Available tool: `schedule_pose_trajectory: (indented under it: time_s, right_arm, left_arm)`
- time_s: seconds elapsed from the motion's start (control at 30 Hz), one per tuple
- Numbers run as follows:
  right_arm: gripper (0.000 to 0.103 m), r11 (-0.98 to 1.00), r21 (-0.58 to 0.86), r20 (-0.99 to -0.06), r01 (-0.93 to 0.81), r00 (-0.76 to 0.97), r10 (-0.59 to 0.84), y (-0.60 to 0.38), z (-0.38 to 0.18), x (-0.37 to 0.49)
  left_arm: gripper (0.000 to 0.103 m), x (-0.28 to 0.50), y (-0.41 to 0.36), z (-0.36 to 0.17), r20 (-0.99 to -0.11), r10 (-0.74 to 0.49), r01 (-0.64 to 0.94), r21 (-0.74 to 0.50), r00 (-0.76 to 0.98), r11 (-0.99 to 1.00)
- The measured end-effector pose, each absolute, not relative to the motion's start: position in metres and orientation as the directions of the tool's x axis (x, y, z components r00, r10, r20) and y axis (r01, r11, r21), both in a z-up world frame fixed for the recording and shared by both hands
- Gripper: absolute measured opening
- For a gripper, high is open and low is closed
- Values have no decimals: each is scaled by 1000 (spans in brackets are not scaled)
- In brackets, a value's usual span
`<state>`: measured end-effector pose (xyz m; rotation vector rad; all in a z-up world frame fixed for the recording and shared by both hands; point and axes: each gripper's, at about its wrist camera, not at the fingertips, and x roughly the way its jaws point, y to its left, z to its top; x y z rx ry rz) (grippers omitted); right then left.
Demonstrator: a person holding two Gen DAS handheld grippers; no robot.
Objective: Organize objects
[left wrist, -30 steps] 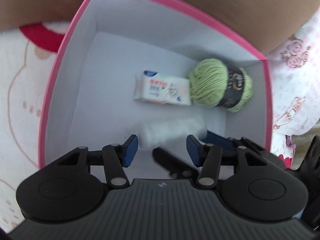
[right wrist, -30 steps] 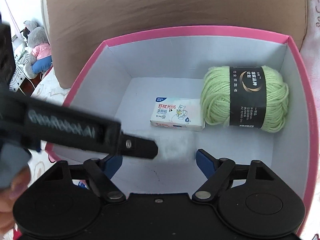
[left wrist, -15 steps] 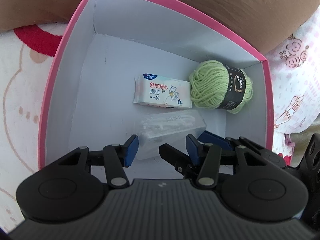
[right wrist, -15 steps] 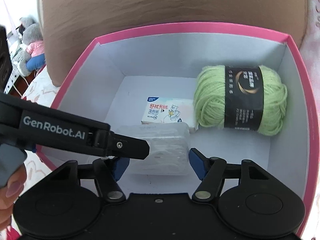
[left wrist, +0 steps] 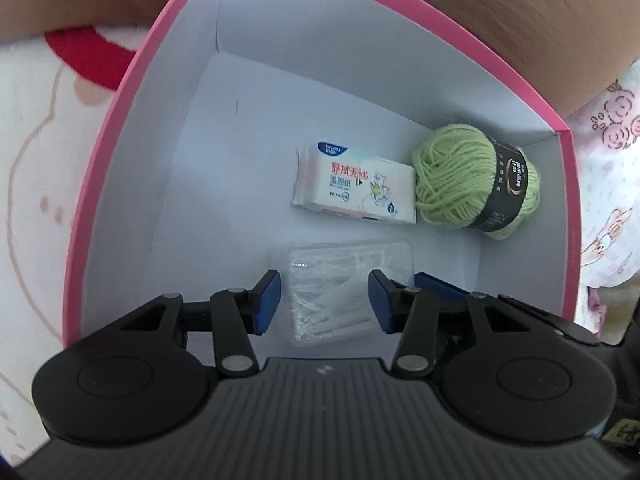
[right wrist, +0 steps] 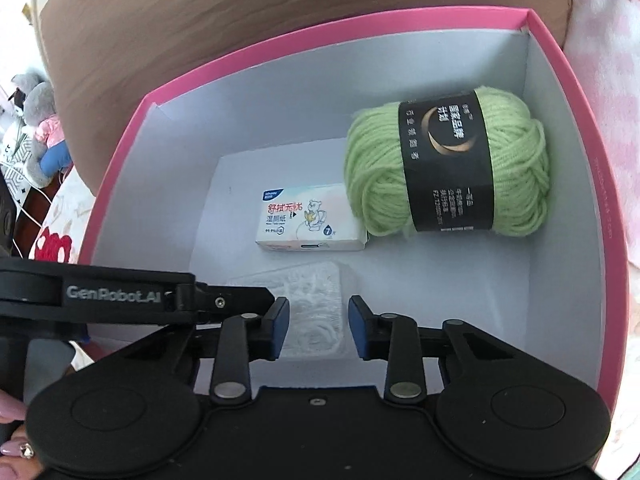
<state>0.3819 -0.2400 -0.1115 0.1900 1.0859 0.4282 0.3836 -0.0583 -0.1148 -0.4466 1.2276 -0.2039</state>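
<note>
A pink box [left wrist: 120, 120] with a white inside holds a wet-wipes pack [left wrist: 354, 186], a green yarn ball [left wrist: 452, 176] with a black band, and a clear plastic case of white sticks [left wrist: 340, 280]. The case lies flat on the box floor. My left gripper [left wrist: 324, 302] hangs just above the case. Its jaws are closing and its pads do not touch the case. In the right wrist view, my right gripper [right wrist: 318, 328] hovers over the same case [right wrist: 316, 292]. Its jaws are closing too, with a gap left and nothing gripped. The left gripper's finger [right wrist: 224, 300] reaches in from the left.
A brown cushion [right wrist: 200, 20] stands behind the box. A pale printed bed cover [left wrist: 608, 160] lies to the right, and white fabric with a red patch [left wrist: 80, 52] to the left. A grey plush toy [right wrist: 38, 120] sits far left. A hand [right wrist: 12, 444] holds the left grip.
The clear case, a blur a second ago, now lies still on the box floor. The right gripper's jaws have narrowed a lot, the left's slightly. The right finger has drawn back from between the left jaws.
</note>
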Motion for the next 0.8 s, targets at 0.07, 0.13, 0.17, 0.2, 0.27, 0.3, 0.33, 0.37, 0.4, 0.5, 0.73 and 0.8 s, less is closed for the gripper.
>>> schedule_pose_trajectory:
  time_s: [0.07,0.13,0.17,0.2,0.27,0.3,0.33,0.37,0.4,0.5,0.73,0.8]
  right_arm:
    - [38,908,333,-818,-255,401,413,-237,-113,381]
    - [38,908,333,-813,-253,410,413,-237,-113,382]
    - [38,909,334,-813,-250,412,412,-237,-112,384]
    - [38,911,331,-814,-248,413,408,-237,-112,385]
    - [38,916,324,-822,-237,408,397,-235,-110,387]
    - [38,918,322,-828,-231,403,391,-235,-108,388]
    - [38,922,320,-837,-217,392,382,-234,-108,389]
    - [38,927,319,-848,-196,377,372,-232,-107,392]
    - [38,931,316,-858,-183,364,362,-231,-105,394]
    - [37,930,314,-858,-189,362,363,-230,-104,398]
    - [33,942,214,-831,-260,458,315,-223,-97,391]
    - [33,934,207,-823,-292,465,328,-223,-94,384]
  left_arm:
    - [46,384,-61,-114,-862,-373,-83,-423,342,902]
    - [46,385,-65,-113,-864,-353,-83,-406,359,910]
    - [46,386,-66,-112,-862,-346,-82,-401,371,912]
    - [46,387,-67,-112,-861,-341,-82,-398,377,914]
    - [46,390,-69,-111,-864,-334,-86,-392,377,916]
    - [47,391,-70,-111,-865,-332,-85,-389,376,917]
    - [47,392,-69,-111,-864,-337,-88,-395,373,915]
    - [47,392,-68,-111,-863,-342,-95,-402,372,910]
    - [47,392,-67,-112,-862,-346,-100,-407,371,908]
    - [47,391,-67,-112,-866,-336,-112,-401,371,909]
    - [50,385,-64,-103,-863,-312,-98,-378,398,921]
    - [52,377,-64,-96,-866,-283,-80,-344,413,935]
